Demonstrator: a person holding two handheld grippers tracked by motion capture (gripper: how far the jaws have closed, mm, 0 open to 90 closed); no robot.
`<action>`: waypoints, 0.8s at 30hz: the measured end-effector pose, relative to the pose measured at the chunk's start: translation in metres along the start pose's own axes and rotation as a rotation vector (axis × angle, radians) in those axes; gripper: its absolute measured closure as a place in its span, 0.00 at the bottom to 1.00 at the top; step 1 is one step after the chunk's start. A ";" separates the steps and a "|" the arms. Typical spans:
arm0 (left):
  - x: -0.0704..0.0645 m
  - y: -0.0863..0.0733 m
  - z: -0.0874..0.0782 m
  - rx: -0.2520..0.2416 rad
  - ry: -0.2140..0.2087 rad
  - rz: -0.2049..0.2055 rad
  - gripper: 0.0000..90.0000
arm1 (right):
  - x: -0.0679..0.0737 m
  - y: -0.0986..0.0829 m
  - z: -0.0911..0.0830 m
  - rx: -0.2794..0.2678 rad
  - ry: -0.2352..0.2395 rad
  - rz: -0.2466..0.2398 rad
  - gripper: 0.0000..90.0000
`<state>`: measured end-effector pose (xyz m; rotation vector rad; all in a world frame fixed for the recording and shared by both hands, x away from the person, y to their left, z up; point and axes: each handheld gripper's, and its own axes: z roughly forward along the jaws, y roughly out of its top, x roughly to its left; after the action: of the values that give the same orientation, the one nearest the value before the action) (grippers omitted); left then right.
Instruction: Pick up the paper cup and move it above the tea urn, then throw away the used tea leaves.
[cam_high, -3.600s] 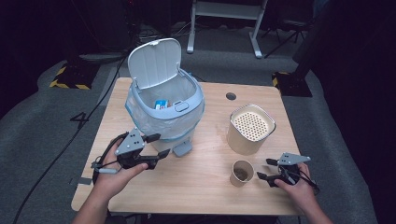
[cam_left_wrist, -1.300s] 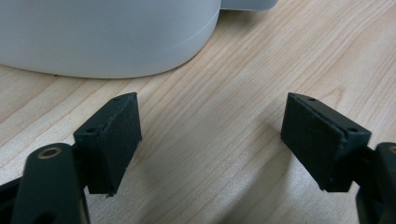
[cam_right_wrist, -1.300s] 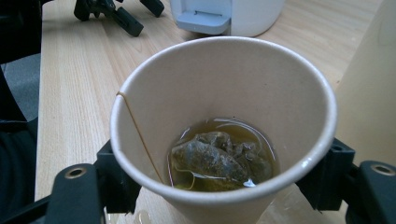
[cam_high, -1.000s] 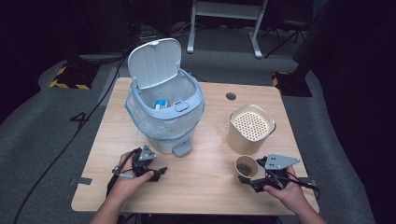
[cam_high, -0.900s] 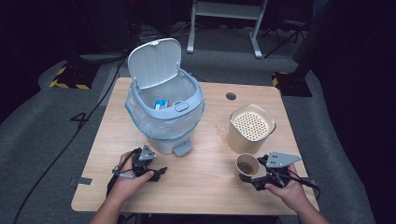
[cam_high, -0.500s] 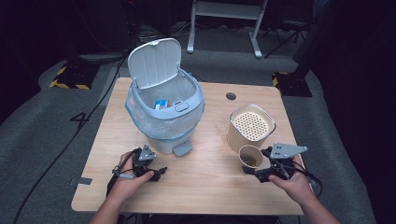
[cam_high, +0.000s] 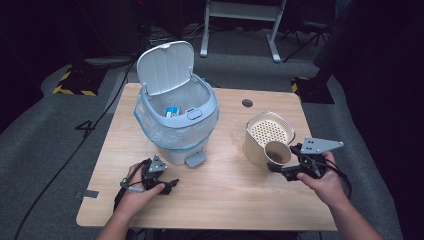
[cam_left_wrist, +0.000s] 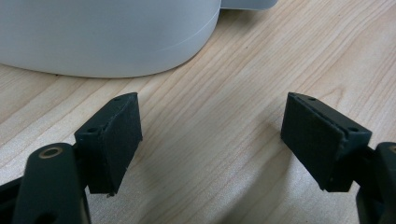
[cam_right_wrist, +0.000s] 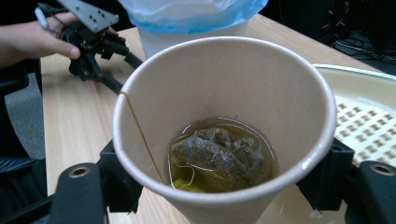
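Observation:
A brown paper cup (cam_high: 276, 152) with a wet tea bag (cam_right_wrist: 219, 151) and some tea in it hangs just above the table, tipped slightly, at the front edge of a cream container (cam_high: 260, 142) with a perforated top (cam_right_wrist: 369, 116). My right gripper (cam_high: 278, 164) is shut on the cup (cam_right_wrist: 224, 93), one jaw on each side of its lower wall. My left gripper (cam_high: 167, 185) rests on the table, open with nothing between its fingers (cam_left_wrist: 112, 140), in front of the grey pedal bin (cam_high: 175, 135).
The bin's lid (cam_high: 165, 67) stands open and its liner holds small items; its pedal (cam_high: 196, 160) points at the front. The bin's base (cam_left_wrist: 107, 37) lies just ahead of the left jaws. A cable hole (cam_high: 247, 103) marks the table's back.
My right gripper has raised the cup off the table and carried it back toward the cream container. My left gripper drew toward the front edge earlier and has lain still for the last second.

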<state>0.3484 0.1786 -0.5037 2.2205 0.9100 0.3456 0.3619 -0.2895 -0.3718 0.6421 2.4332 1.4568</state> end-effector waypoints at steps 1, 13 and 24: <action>0.000 0.000 0.000 0.000 -0.001 -0.002 0.23 | -0.001 0.002 -0.001 -0.002 -0.002 0.000 0.32; 0.000 0.000 0.000 0.000 -0.002 -0.002 0.23 | -0.022 0.025 -0.008 -0.036 -0.022 0.015 0.32; 0.000 0.000 0.000 -0.001 -0.003 -0.008 0.23 | -0.050 0.040 -0.006 -0.070 -0.067 0.014 0.32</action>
<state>0.3481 0.1783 -0.5040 2.2153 0.9163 0.3393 0.4128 -0.3019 -0.3346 0.6830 2.3210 1.4933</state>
